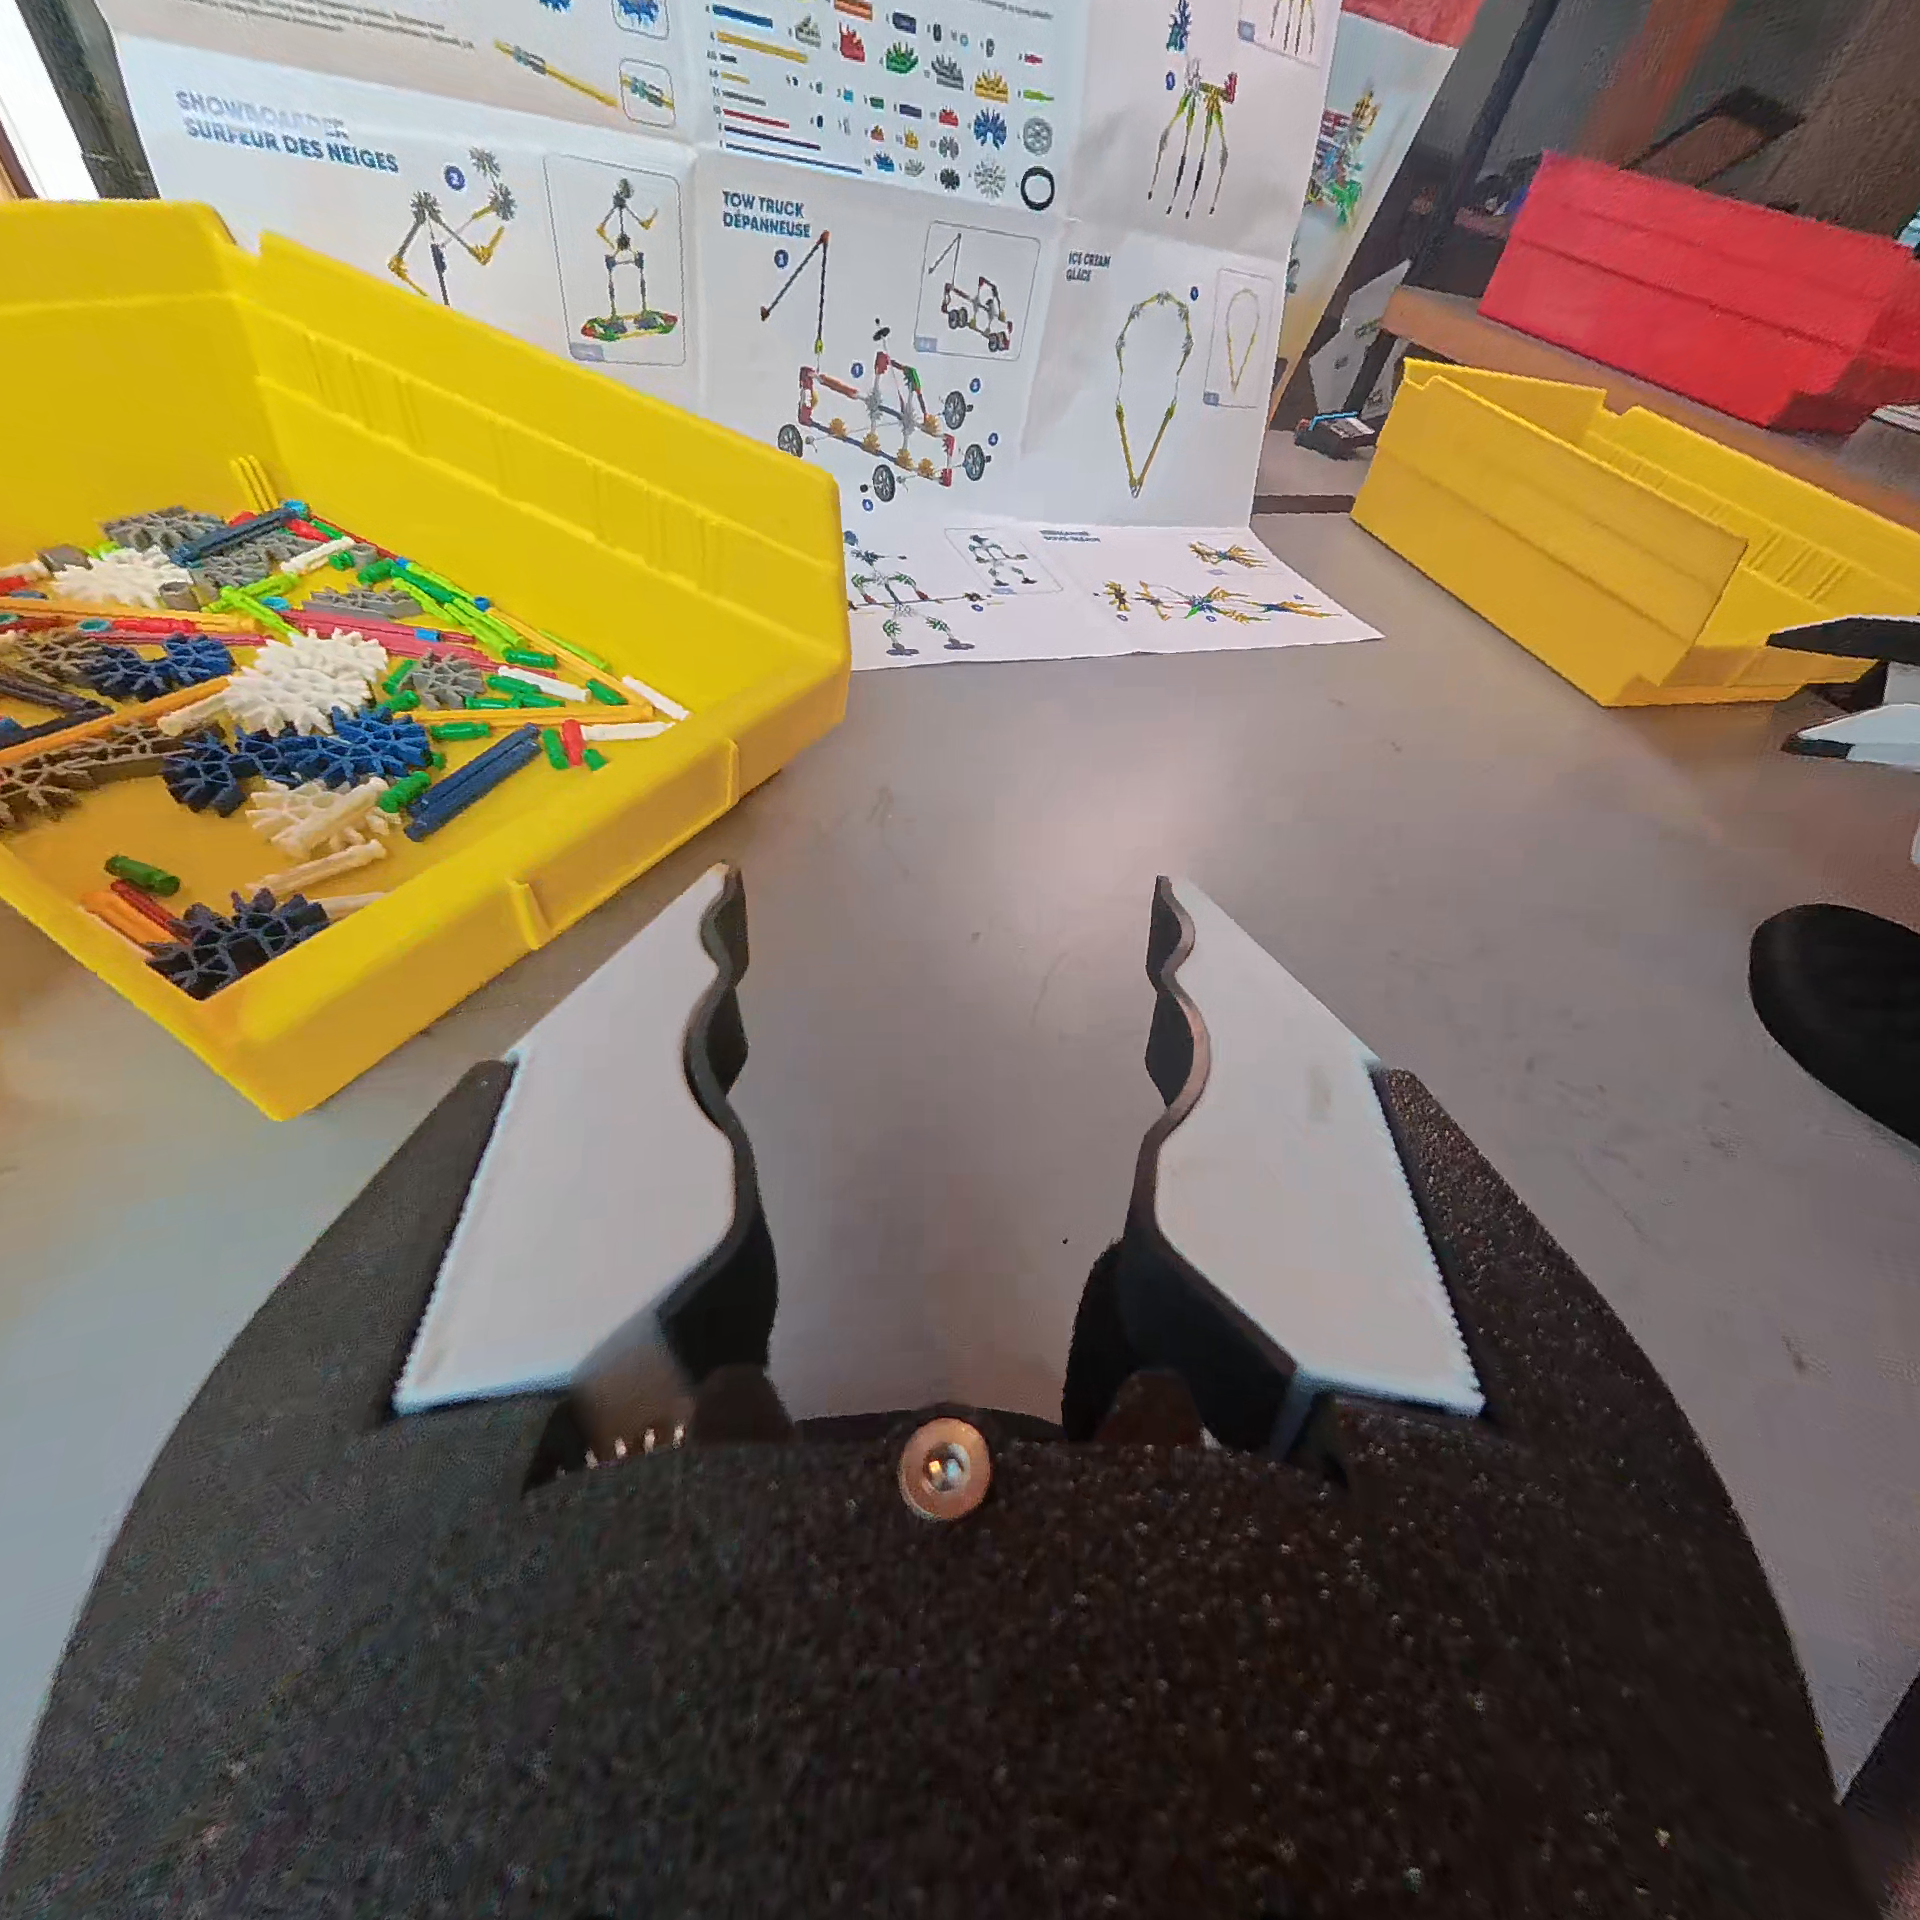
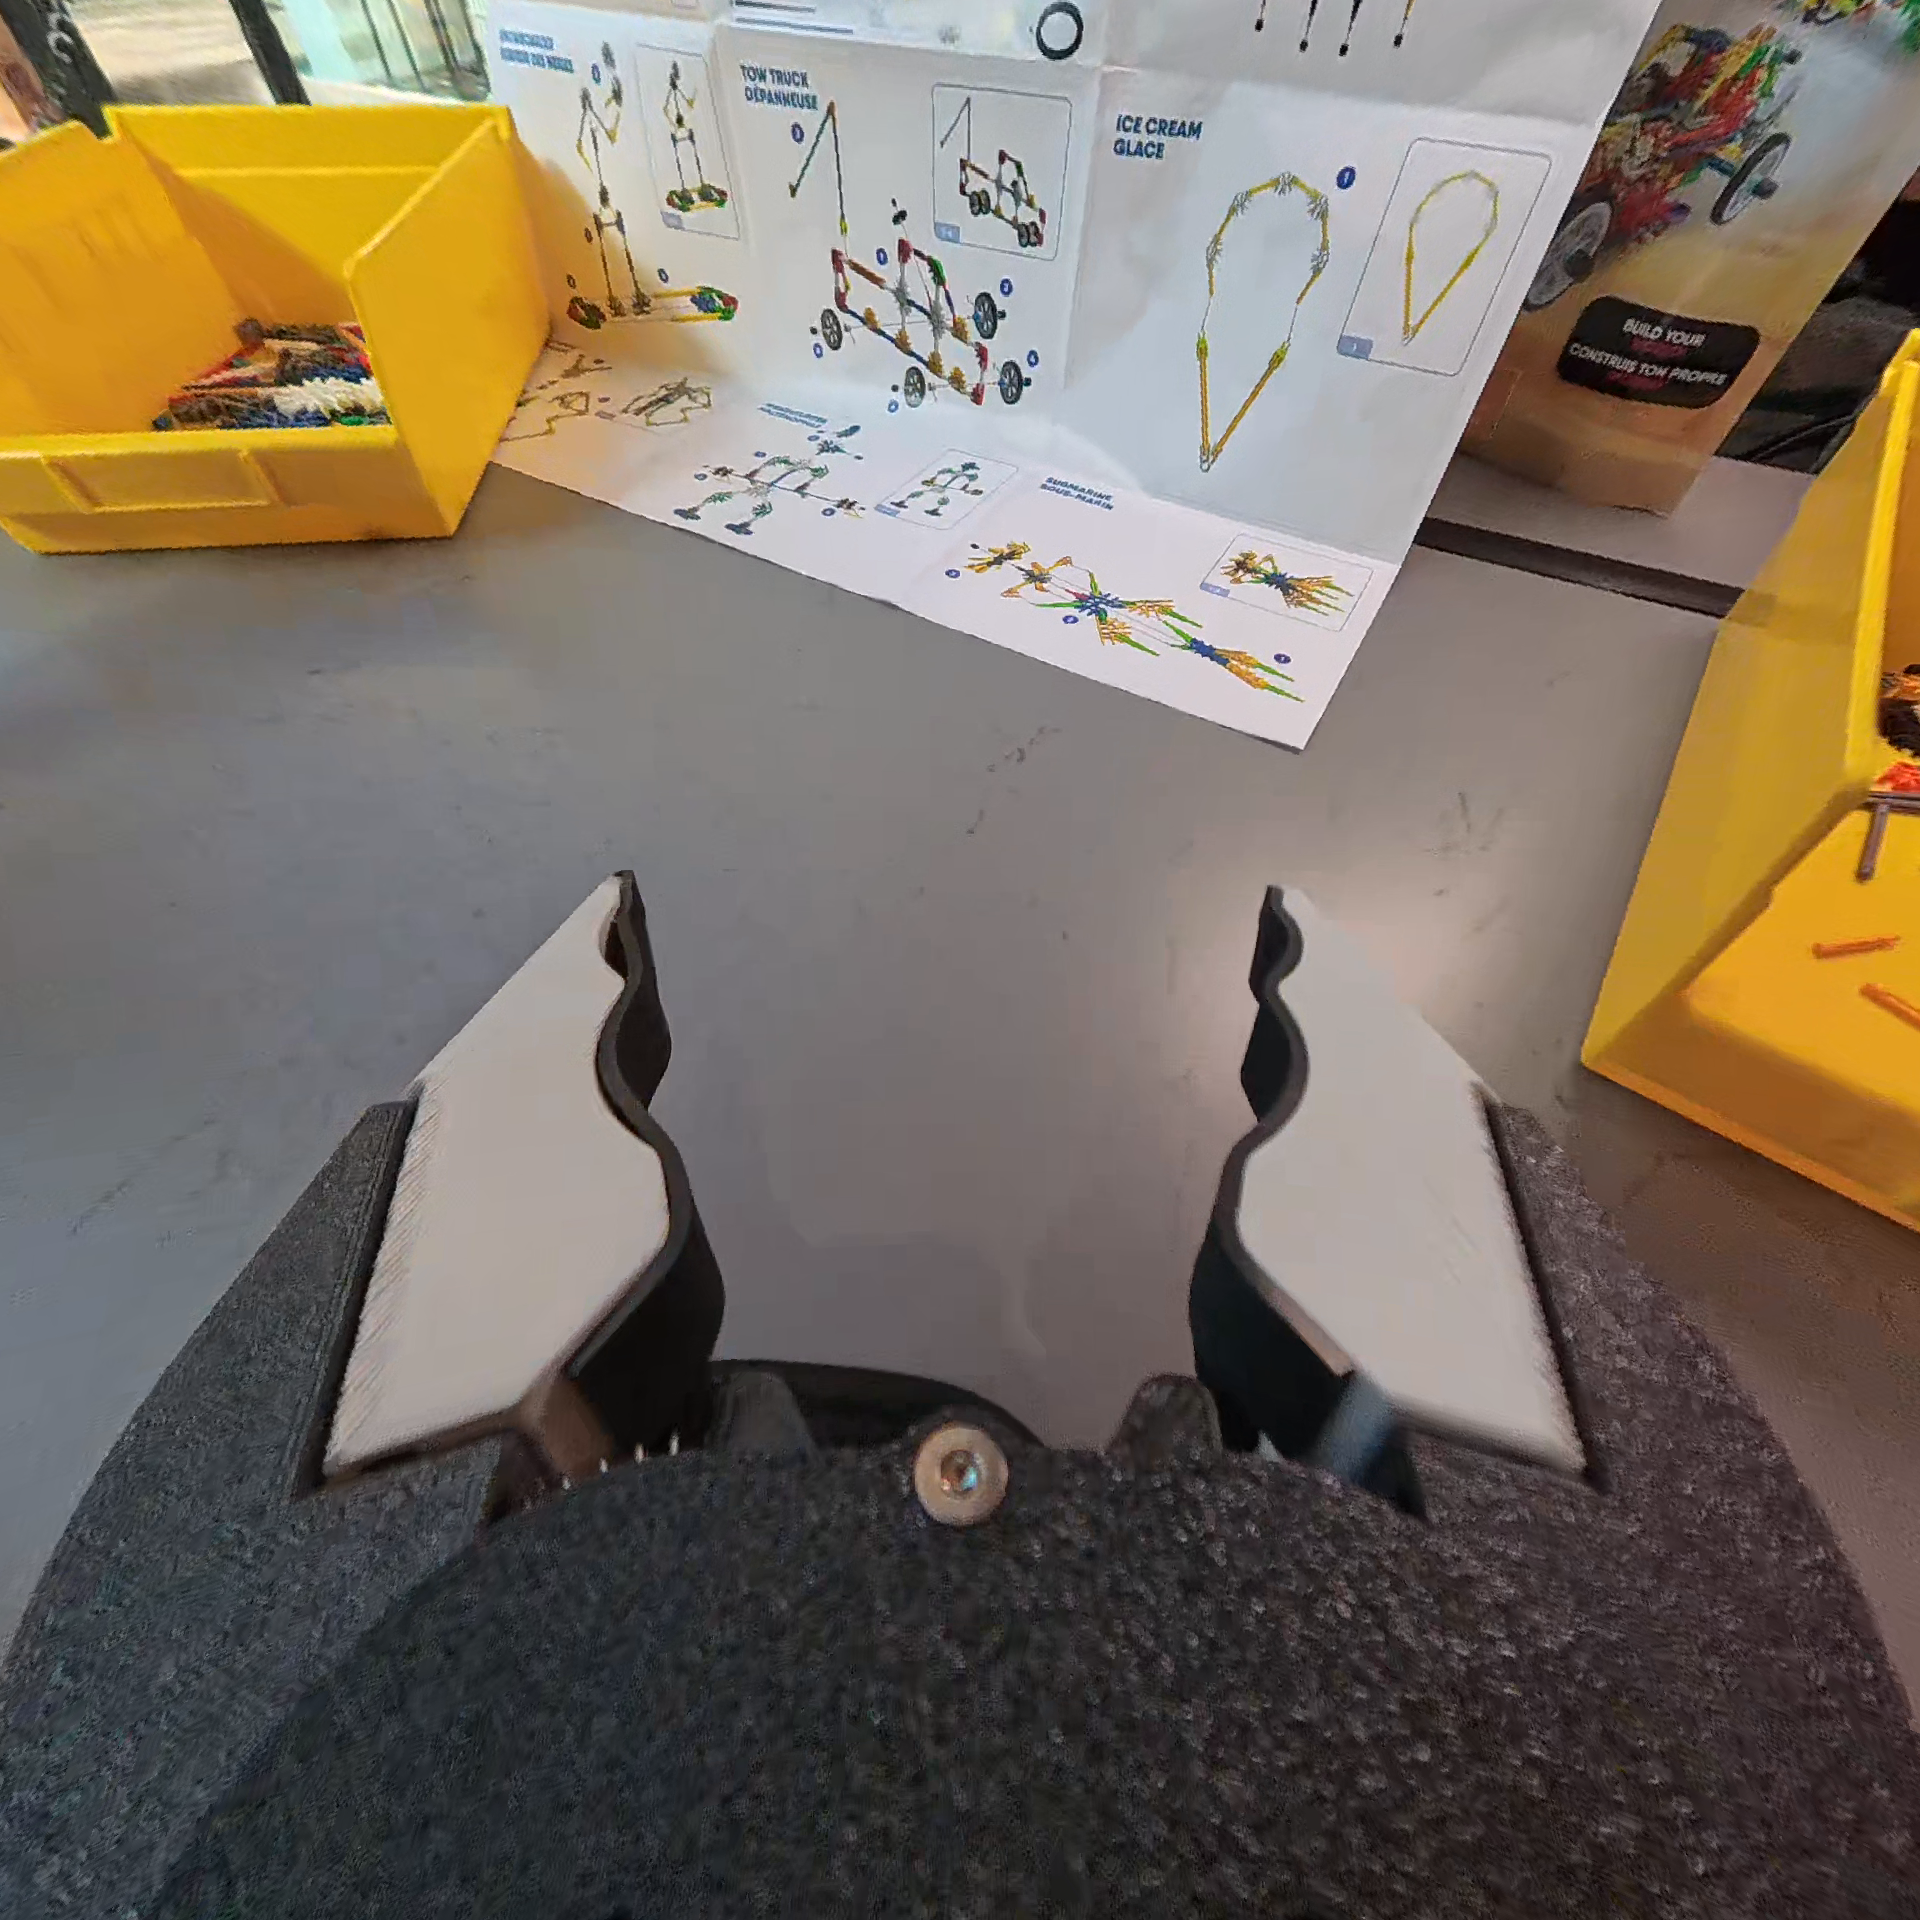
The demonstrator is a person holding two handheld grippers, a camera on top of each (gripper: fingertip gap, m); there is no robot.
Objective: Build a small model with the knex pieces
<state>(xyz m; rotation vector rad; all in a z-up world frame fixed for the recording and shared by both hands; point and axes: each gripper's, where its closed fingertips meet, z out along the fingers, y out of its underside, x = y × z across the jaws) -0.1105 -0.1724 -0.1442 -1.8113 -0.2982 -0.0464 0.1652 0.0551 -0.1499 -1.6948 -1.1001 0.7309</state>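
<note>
While both tongs hang spread wide over the grey bench (image 1: 1039,790), neither grips anything. The left tongs (image 1: 945,904) hover above bare bench, with nothing between their white fingers (image 1: 613,1122). Just beside them, to the left, stands a yellow bin (image 1: 582,488) holding a heap of small plastic building pieces (image 1: 291,686): blue, white and grey snowflake-shaped connectors, plus green, yellow, red and blue rods. A folded instruction sheet (image 1: 935,312) with drawings of models stands behind the bin, its lower edge lying flat on the bench. Farther right sits a second yellow bin (image 1: 1538,551), and behind that a red bin (image 1: 1704,301). At the right edge of the left wrist view, part of the other tool shows in black and white.

The right tongs (image 2: 945,894) are likewise released, over bare bench. The same sheet (image 2: 1039,364) lies ahead of them. A yellow bin (image 2: 436,270) with mixed pieces (image 2: 281,384) sits well off to the left, and another yellow bin (image 2: 1766,831) stands near on the right, with a few orange rods (image 2: 1855,948) on its floor. A brown box (image 2: 1662,312) stands behind the sheet.
</note>
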